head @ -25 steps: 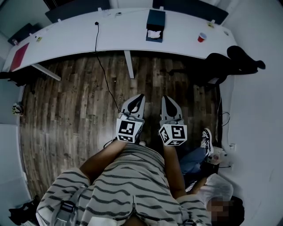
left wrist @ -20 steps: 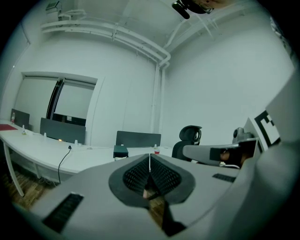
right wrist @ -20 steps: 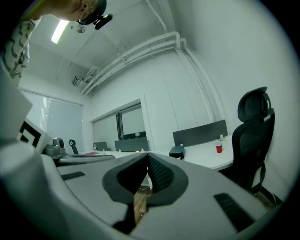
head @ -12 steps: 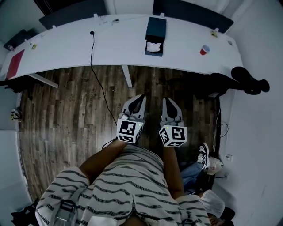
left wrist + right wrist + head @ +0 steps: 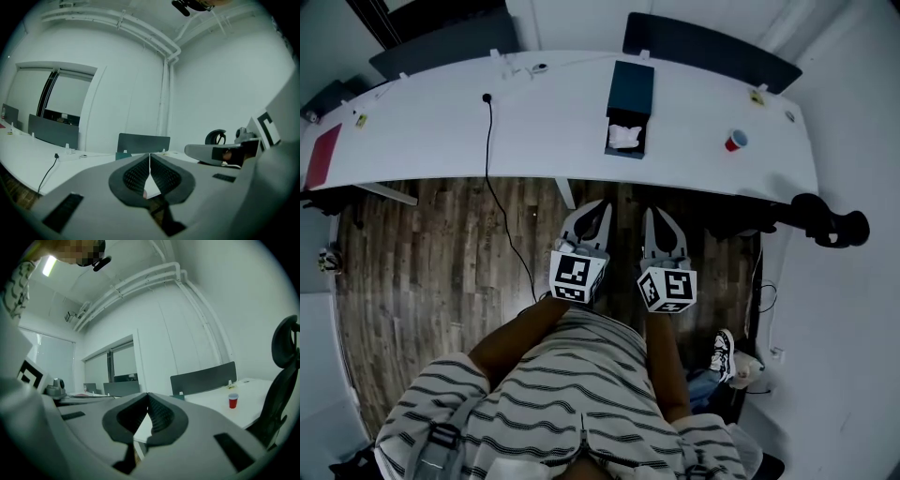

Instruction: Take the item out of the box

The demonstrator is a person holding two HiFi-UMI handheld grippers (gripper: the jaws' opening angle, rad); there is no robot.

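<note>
Room: white worktop (image 5: 431,131) above a wooden floor (image 5: 422,272), lower in the head view than a second ago.
Left gripper (image 5: 597,206): jaws pressed together, nothing between them.
Right gripper (image 5: 652,212): jaws likewise closed, empty; well short of the box (image 5: 631,89).
Box: dark, on the worktop, white item (image 5: 625,137) at its near end.
Beside box: red cup (image 5: 736,141) right, black cable (image 5: 490,159) left.

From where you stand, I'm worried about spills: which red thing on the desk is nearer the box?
The small red cup, right of the box; the flat red folder lies far left.
</note>
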